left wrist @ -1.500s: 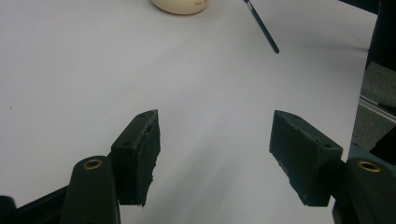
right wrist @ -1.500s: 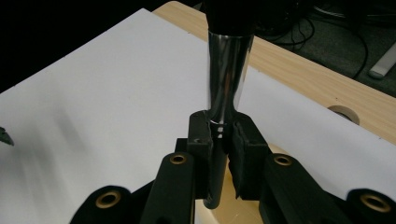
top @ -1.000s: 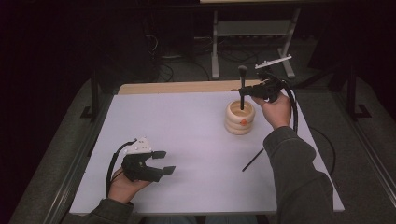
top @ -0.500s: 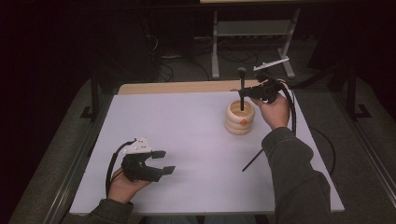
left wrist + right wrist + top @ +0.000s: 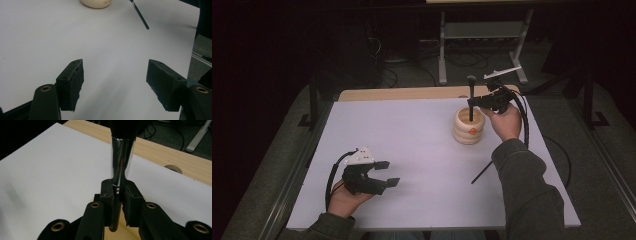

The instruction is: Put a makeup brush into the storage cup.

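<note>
The room behind is dark, and a white table (image 5: 422, 150) with a wooden strip at its far edge stands in the light. The right gripper (image 5: 477, 102) is above the far right part of the table, and its 2 jaws are closed tight on a brush (image 5: 471, 97). In the right gripper view the pads pinch this brush just below its silver metal collar (image 5: 122, 162). The brush stands upright with its dark head at the top, and its lower end goes into a round wooden holder (image 5: 468, 126) directly under the gripper. The left gripper (image 5: 384, 174) lies low over the near left of the table, well apart from the holder, with jaws wide open and nothing between them. A second thin black brush (image 5: 482, 172) lies flat on the table beside the person's right sleeve (image 5: 527, 185).
</note>
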A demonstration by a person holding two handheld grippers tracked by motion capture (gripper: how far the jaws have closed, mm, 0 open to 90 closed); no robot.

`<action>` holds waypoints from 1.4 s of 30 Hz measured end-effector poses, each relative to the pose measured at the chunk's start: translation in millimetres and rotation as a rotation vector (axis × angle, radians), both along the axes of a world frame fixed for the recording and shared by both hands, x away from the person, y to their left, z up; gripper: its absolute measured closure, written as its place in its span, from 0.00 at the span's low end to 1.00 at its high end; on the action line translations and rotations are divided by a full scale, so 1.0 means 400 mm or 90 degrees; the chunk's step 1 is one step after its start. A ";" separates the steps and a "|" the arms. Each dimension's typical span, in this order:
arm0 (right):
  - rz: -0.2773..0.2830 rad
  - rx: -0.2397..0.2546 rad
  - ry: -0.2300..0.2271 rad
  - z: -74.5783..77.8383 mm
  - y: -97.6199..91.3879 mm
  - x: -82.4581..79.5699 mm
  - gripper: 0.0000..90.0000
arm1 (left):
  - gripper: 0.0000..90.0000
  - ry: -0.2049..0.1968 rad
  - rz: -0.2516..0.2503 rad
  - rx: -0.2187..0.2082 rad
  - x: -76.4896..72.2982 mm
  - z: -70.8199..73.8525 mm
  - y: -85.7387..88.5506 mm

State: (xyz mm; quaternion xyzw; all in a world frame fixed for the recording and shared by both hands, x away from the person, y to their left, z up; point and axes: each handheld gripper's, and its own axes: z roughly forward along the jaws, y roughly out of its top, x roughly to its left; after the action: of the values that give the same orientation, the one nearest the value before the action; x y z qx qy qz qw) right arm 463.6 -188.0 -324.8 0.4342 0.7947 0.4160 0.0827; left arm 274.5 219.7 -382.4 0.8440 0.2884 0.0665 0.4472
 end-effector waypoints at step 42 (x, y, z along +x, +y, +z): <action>-0.010 -0.025 0.021 -0.064 0.008 -0.007 0.78 | 0.33 0.004 -0.007 0.000 0.004 -0.004 -0.003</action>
State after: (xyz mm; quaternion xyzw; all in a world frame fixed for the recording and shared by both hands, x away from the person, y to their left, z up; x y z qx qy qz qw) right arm 460.6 -184.6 -350.5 0.4459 0.8003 0.3926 0.0813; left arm 276.0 218.7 -384.1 0.8459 0.2854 0.0613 0.4464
